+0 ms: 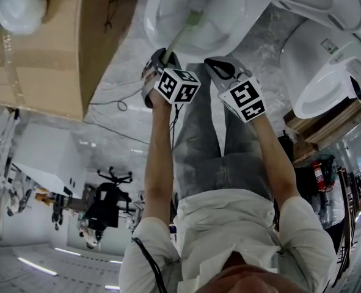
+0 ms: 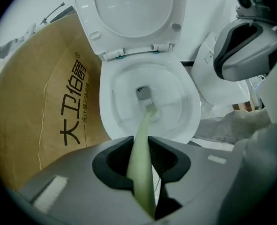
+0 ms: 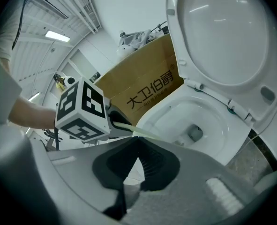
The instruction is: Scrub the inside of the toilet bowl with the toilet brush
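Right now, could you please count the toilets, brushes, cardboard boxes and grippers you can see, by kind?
Toilets: 2 (open toilet, second toilet)
Toilet brush: 1
Cardboard box: 1
Grippers: 2 (left gripper, right gripper)
Total: 6

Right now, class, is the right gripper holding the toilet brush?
No: the right gripper is shut on nothing, while the left gripper beside it grips the toilet brush by its handle.
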Tool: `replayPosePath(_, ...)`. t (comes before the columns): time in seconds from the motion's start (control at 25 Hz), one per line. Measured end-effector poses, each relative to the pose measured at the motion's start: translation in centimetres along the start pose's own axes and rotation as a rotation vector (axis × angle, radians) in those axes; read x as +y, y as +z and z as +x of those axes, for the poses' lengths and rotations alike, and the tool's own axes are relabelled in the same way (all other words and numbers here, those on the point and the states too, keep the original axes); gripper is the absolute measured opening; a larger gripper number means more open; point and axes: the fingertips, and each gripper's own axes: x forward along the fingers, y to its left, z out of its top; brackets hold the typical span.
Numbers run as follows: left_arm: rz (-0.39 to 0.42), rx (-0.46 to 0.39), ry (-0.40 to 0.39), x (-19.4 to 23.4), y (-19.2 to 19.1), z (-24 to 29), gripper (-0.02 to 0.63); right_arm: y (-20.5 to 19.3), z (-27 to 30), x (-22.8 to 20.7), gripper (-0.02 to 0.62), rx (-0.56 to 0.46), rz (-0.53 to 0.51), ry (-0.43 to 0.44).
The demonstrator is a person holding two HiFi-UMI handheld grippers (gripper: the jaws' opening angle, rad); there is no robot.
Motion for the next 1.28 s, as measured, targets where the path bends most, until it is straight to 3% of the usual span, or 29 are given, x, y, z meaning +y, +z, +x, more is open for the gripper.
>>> replayPosePath(0.56,0.135,0.03,0.083,-0.8,3.3,3.0,0.109,-0.3,-0.7,-1.9,0.003,0.01,0.018,0.002)
replayPosePath(1.28,0.179,0.082,0.1,-0.3,6.5,7.9,0.107,-1.1,-2.6,-5.3,0.003,0.012,0.029,-0.014)
